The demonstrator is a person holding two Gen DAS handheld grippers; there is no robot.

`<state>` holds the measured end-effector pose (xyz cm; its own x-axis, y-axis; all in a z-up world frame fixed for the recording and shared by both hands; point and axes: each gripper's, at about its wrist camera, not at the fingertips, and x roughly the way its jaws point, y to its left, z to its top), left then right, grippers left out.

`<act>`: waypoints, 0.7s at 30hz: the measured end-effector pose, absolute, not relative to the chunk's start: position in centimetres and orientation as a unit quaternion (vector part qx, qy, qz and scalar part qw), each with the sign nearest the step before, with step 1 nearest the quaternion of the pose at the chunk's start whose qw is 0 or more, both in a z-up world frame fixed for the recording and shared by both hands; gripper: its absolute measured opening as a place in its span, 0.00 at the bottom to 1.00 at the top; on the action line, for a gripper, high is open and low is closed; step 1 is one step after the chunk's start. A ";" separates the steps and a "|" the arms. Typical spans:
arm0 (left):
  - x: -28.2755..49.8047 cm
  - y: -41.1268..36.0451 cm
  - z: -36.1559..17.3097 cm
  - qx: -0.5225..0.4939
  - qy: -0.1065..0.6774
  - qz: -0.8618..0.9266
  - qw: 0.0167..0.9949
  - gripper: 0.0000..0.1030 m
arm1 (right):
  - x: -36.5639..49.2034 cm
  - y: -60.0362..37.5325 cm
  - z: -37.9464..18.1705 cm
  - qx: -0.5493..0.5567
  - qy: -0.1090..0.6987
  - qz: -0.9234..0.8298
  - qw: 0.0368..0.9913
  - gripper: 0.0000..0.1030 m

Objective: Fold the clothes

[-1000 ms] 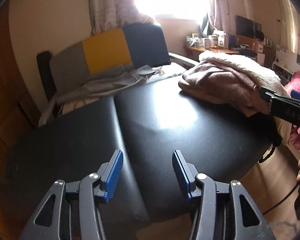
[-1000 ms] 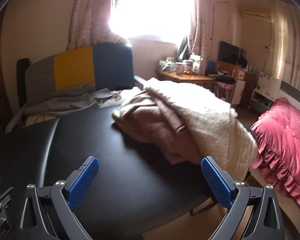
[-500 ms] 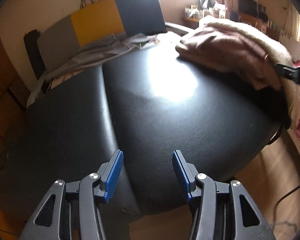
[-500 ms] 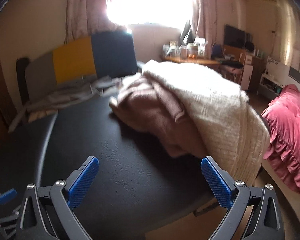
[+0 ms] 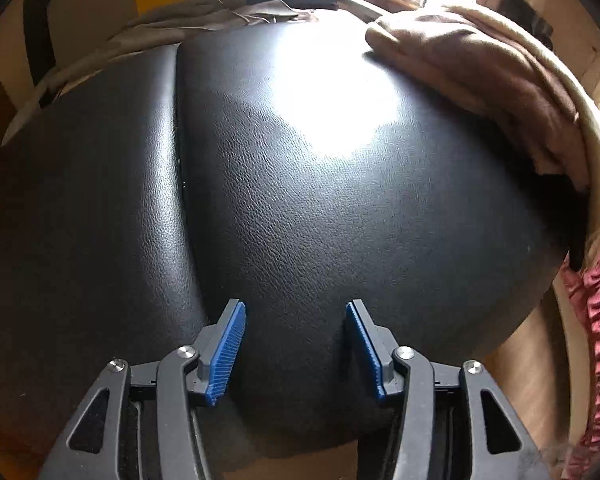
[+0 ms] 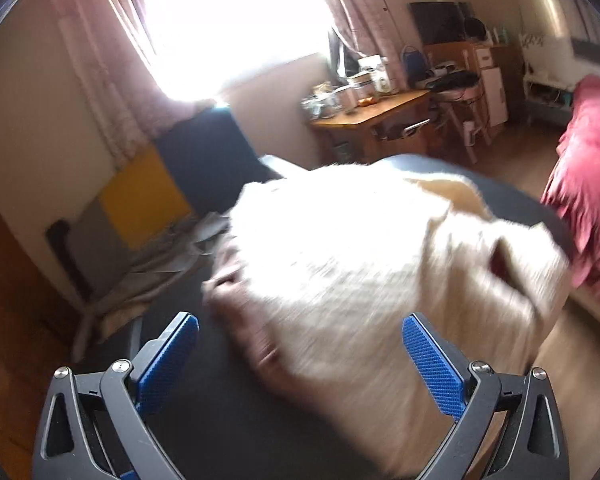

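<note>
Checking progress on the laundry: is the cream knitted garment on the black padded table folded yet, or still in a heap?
Still in a heap: the cream knitted garment lies rumpled over a brownish-pink garment, hanging past the table edge.

Black leather table (image 5: 320, 208), cream sweater (image 6: 340, 248), mauve garment (image 5: 480, 68).

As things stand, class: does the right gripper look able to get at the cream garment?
Probably yes. The right gripper has its jaws wide open with nothing between them, and the cream garment lies uncovered straight ahead on the black table.
</note>
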<state>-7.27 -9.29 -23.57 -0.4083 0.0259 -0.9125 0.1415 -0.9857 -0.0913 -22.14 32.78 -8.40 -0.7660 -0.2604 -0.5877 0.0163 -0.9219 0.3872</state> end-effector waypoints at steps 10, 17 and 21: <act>-6.4 -11.0 -24.1 0.549 0.136 -0.824 0.029 0.79 | -27.4 27.1 -12.3 0.368 -0.248 -0.869 0.218 1.00; -4.5 -9.8 -23.4 0.531 0.107 -0.840 0.022 0.82 | -20.0 16.8 -16.5 0.436 -0.194 -0.808 0.345 1.00; -4.5 -9.9 -22.6 0.552 0.116 -0.825 0.025 0.83 | -16.2 14.8 -18.2 0.462 -0.173 -0.797 0.350 1.00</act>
